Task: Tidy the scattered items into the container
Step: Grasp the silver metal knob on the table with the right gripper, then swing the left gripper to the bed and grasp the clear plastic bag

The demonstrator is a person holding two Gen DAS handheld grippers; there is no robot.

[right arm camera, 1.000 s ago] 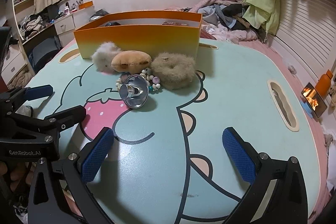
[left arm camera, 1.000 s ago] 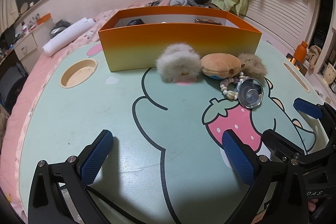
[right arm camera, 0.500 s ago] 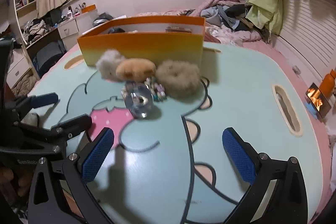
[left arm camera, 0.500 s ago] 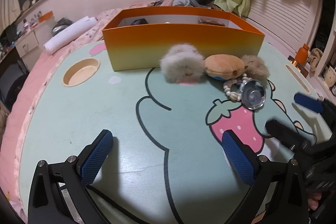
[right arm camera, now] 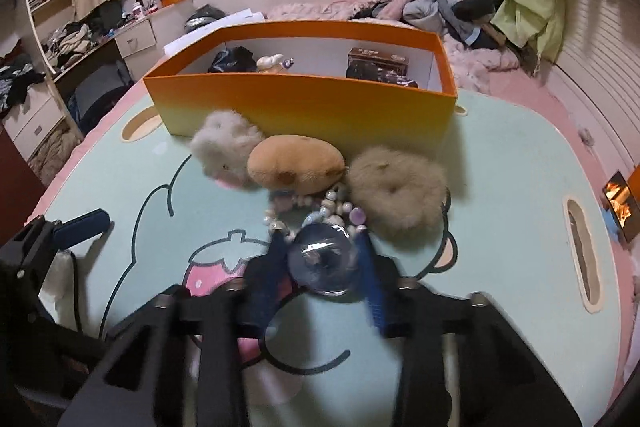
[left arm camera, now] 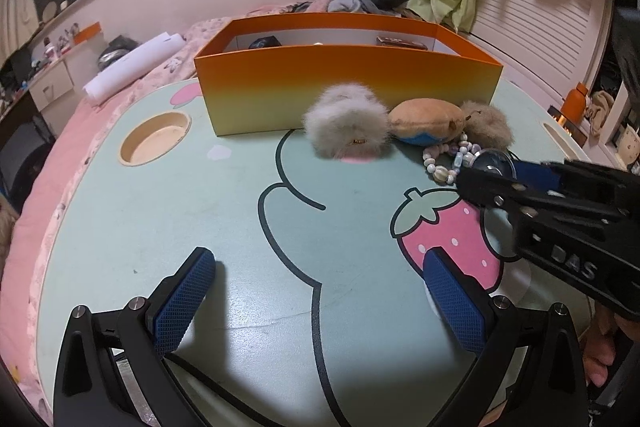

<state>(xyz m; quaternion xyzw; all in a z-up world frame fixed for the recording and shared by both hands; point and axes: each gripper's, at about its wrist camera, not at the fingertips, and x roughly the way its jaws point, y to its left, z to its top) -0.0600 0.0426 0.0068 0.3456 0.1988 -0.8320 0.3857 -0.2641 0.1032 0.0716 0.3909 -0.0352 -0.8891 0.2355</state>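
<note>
Mint cartoon table (left arm camera: pixel 224 227) w/ strawberry print, set on a pink bed in a cluttered bedroom. Orange box (right arm camera: pixel 320 107) at the far edge. Shiny metal cup (right arm camera: pixel 324 259) lies tipped, mouth toward right cam, beside bead bracelet (left arm camera: pixel 444 157). Right gripper (right arm camera: pixel 324 255) reaches fwd low, fingers clamped round cup. Left gripper (left arm camera: pixel 320 299) spread wide, holding nothing.

Orange-to-yellow box (left arm camera: pixel 348 87), perhaps silvery cup (right arm camera: pixel 324 261)
</note>
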